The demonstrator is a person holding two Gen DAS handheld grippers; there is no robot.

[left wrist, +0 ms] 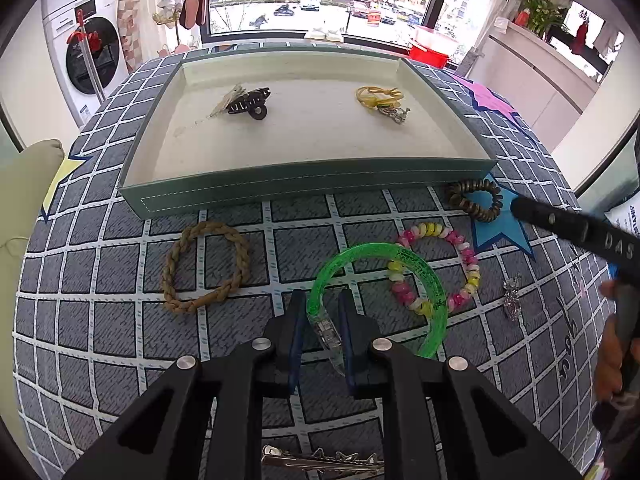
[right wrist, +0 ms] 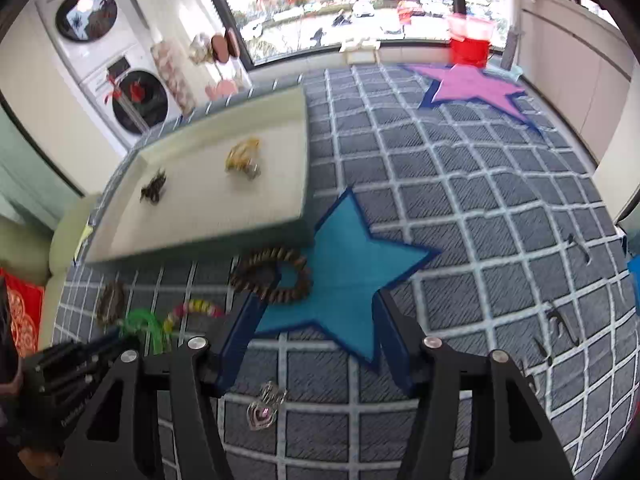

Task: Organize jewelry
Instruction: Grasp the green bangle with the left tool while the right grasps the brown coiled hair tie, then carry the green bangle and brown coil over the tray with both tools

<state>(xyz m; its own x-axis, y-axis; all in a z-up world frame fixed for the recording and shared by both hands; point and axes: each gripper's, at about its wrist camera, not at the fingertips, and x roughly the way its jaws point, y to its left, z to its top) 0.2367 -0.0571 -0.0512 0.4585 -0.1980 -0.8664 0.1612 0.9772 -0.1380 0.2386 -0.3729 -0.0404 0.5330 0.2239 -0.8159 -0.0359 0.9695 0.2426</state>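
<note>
My left gripper (left wrist: 323, 300) is shut on the green plastic bangle (left wrist: 424, 272), gripping its clear clasp just above the checked cloth. The teal tray (left wrist: 304, 190) lies ahead and holds a black claw clip (left wrist: 250, 103) and a yellow hair tie with a charm (left wrist: 380, 98). On the cloth lie a braided tan bracelet (left wrist: 206, 266), a pink and yellow bead bracelet (left wrist: 440, 268) and a brown coil hair tie (left wrist: 476, 200). My right gripper (right wrist: 318, 304) is open, just short of the coil tie (right wrist: 272, 276) by the tray (right wrist: 200, 246).
A silver heart pendant (right wrist: 264, 406) lies under the right gripper; it also shows in the left wrist view (left wrist: 512, 298). A metal hair clip (left wrist: 320, 460) lies near the left gripper's base. A washing machine (left wrist: 90, 60) and a window stand behind the table.
</note>
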